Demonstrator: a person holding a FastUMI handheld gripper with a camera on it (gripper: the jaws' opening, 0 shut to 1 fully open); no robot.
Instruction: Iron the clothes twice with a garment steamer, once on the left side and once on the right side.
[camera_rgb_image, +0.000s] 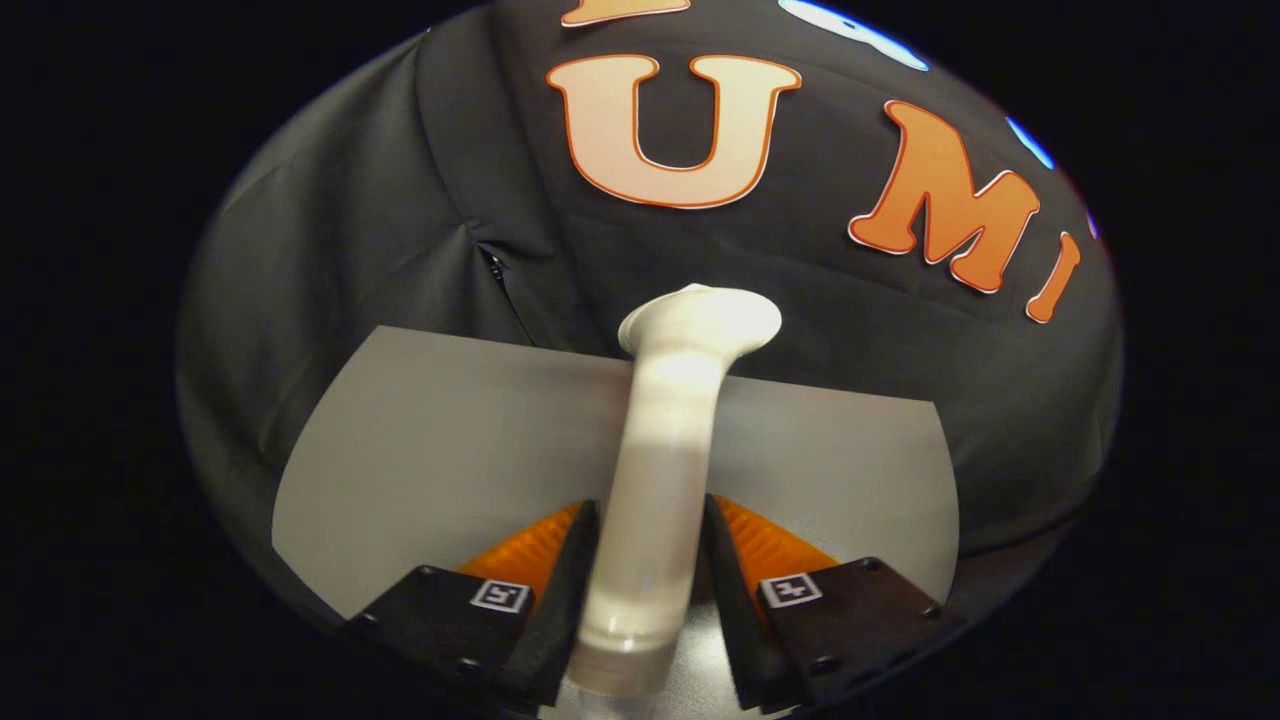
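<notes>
Garment steamer is clamped between gripper jaws at lower centre, head up. No garment seen; approach to clothes needed next.

A wall of black cloth, creased in long folds, is seen behind the scene. A vertical seam with a small dark zip pull is noted in it. Below it, a flat pale grey counter is evenly lit, with a straight far edge.
</notes>
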